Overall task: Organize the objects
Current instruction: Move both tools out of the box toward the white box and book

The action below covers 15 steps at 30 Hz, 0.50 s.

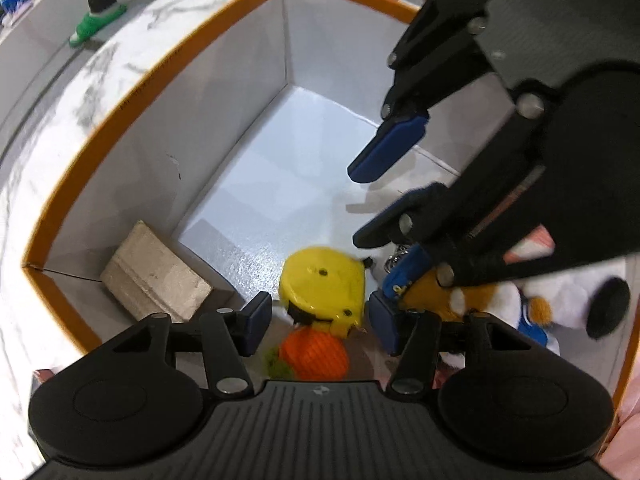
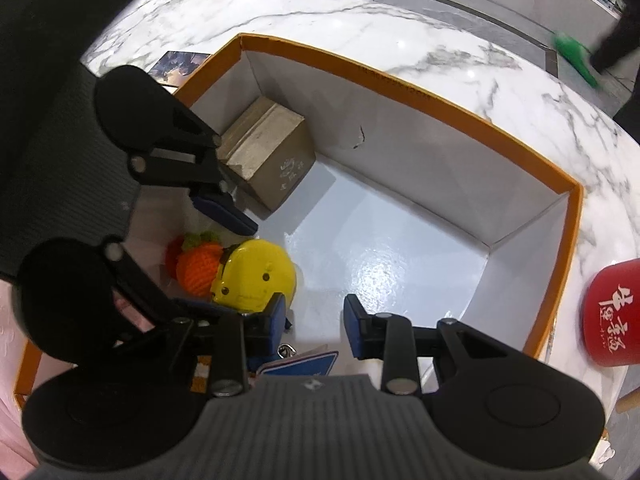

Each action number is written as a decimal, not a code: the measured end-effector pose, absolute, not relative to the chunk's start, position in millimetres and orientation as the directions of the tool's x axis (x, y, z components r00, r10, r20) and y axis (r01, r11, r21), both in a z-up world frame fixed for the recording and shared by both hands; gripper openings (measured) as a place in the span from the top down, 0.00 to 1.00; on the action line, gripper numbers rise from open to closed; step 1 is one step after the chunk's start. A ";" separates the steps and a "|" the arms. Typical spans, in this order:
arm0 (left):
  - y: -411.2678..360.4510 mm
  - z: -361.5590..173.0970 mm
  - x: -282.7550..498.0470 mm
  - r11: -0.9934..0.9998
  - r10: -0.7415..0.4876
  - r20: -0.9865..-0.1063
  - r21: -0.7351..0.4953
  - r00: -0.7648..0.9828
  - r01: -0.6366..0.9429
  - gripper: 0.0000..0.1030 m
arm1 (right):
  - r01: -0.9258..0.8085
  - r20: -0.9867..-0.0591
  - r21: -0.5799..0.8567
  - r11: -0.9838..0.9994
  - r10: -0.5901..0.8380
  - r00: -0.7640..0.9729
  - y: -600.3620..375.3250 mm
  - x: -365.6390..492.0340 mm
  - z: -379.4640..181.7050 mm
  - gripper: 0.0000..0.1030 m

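An orange-rimmed white box [image 1: 132, 92] holds a yellow tape measure [image 1: 324, 284], an orange knitted fruit [image 1: 314, 354], a small brown carton [image 1: 156, 276] and plush toys [image 1: 472, 300]. My left gripper [image 1: 320, 322] is open, its jaws on either side of the tape measure, just above it. My right gripper [image 1: 362, 204] is open over the box floor beside the plush toys. In the right wrist view the right gripper [image 2: 316, 328] is open, with the tape measure [image 2: 256, 270], the knitted fruit [image 2: 198, 270] and the carton [image 2: 266, 148] to its left. The left gripper [image 2: 218, 228] reaches in there, open.
The box [image 2: 400, 68] sits on a white marble top [image 2: 360, 24]. A red cup [image 2: 612, 316] stands outside its right wall. A blue-and-white tag [image 2: 304, 366] lies under the right gripper. A person's leg with a green slipper [image 1: 98, 24] is beyond the table.
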State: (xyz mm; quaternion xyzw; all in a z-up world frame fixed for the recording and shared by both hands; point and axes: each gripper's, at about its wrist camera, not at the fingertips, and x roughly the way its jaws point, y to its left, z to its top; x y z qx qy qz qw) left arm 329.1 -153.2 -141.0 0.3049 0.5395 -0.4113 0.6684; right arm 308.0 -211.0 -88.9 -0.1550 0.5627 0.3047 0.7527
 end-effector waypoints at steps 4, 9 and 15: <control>-144.5 -129.0 315.9 0.471 -0.245 -0.966 -0.044 0.083 0.881 0.37 | -0.625 -0.942 0.101 0.774 0.276 0.190 -211.4 314.3 -86.8 0.66; -130.3 -95.9 297.8 0.483 -0.305 -0.941 -0.022 0.144 0.875 0.37 | -0.621 -0.938 0.089 0.779 0.275 0.212 -218.6 304.5 -71.2 0.66; -90.8 -48.9 266.0 0.558 -0.388 -0.876 0.023 0.285 0.829 0.37 | -0.653 -0.908 0.080 0.753 0.325 0.265 -206.4 288.5 -39.5 0.66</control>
